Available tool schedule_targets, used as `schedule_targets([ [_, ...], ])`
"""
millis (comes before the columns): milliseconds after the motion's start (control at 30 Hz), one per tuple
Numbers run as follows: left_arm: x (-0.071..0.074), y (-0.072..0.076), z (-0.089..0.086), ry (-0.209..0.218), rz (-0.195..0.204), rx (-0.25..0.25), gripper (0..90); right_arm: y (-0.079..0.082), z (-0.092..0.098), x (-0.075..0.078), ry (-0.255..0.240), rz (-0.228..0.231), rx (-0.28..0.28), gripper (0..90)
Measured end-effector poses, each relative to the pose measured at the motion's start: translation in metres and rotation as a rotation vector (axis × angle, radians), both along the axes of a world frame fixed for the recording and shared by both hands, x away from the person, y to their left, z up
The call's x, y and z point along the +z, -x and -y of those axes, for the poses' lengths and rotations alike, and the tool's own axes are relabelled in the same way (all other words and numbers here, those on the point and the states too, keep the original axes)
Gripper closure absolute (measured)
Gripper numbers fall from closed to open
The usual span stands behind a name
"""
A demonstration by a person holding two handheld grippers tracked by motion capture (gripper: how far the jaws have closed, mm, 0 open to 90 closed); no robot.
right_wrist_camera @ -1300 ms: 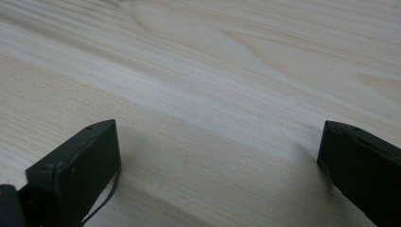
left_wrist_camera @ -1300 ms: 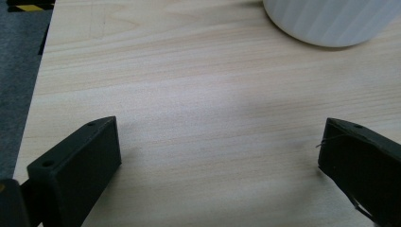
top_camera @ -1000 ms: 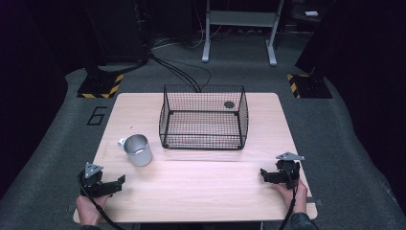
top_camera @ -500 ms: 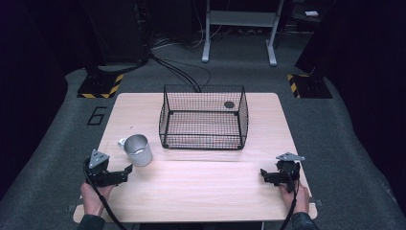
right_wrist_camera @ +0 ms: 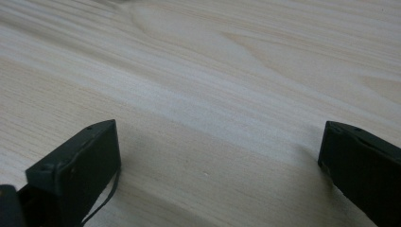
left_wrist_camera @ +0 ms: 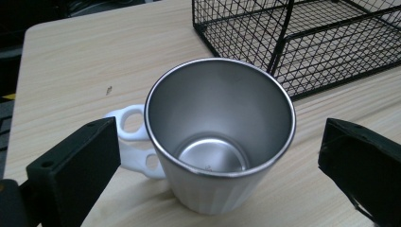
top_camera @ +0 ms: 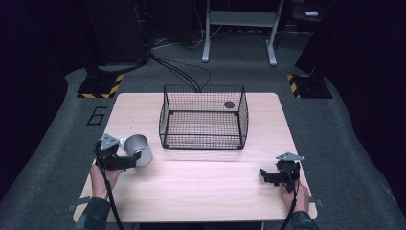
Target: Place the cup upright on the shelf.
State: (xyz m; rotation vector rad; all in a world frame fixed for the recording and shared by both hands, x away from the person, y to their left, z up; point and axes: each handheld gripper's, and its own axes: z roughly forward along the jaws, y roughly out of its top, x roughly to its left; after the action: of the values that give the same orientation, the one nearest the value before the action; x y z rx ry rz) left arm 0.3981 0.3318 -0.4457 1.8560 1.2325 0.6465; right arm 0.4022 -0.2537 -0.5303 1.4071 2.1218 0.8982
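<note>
Steel mug (top_camera: pixel 139 149) stands upright on the pale wood surface (top_camera: pixel 201 191) at its left side, just left of the wire basket (top_camera: pixel 203 122); the left gripper (left_wrist_camera: pixel 217 156) brackets it with fingers (left_wrist_camera: pixel 75 165) spread wide, gripping nothing yet. Close squarely on the wall, clear of the white handle (left_wrist_camera: pixel 132 137); farther right, the right gripper (top_camera: pixel 268 175) rests open and empty.

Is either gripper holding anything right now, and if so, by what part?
Nothing is held. The left gripper is open around the steel mug, jaws clear of its sides. The right gripper is open over bare table.
</note>
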Motion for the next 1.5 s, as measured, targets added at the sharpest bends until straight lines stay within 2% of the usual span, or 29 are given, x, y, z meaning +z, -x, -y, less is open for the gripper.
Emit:
schedule_targets([
  [267,-0.003,-0.015,0.005,-0.002,-0.022,-0.001,0.0,0.0,0.0,0.0,0.0,0.0,0.002,0.0],
  [633,-0.006,-0.028,0.013,-0.035,-0.038,-0.016,1.2,0.0,0.0,0.0,0.0,0.0,0.001,0.0],
  [767,-0.009,-0.03,0.016,-0.04,-0.023,0.003,1.5,0.0,0.0,0.0,0.0,0.0,0.001,0.0],
  [867,-0.01,-0.031,0.016,-0.048,-0.035,0.003,1.7,0.0,0.0,0.0,0.0,0.0,0.002,0.0],
  [1000,-0.012,-0.032,0.015,-0.034,-0.043,0.013,1.3,0.0,0.0,0.0,0.0,0.0,0.001,0.0],
  [1200,-0.014,-0.032,0.015,-0.029,-0.039,0.017,1.3,0.0,-0.002,0.0,-0.009,-0.006,-0.007,0.0],
  [1367,-0.013,-0.031,0.016,-0.039,-0.04,0.014,1.9,0.0,-0.002,0.0,-0.009,-0.006,-0.006,0.0],
  [1500,-0.012,-0.03,0.017,-0.053,-0.025,0.019,3.1,0.0,-0.002,0.0,-0.009,-0.006,-0.006,0.0],
])
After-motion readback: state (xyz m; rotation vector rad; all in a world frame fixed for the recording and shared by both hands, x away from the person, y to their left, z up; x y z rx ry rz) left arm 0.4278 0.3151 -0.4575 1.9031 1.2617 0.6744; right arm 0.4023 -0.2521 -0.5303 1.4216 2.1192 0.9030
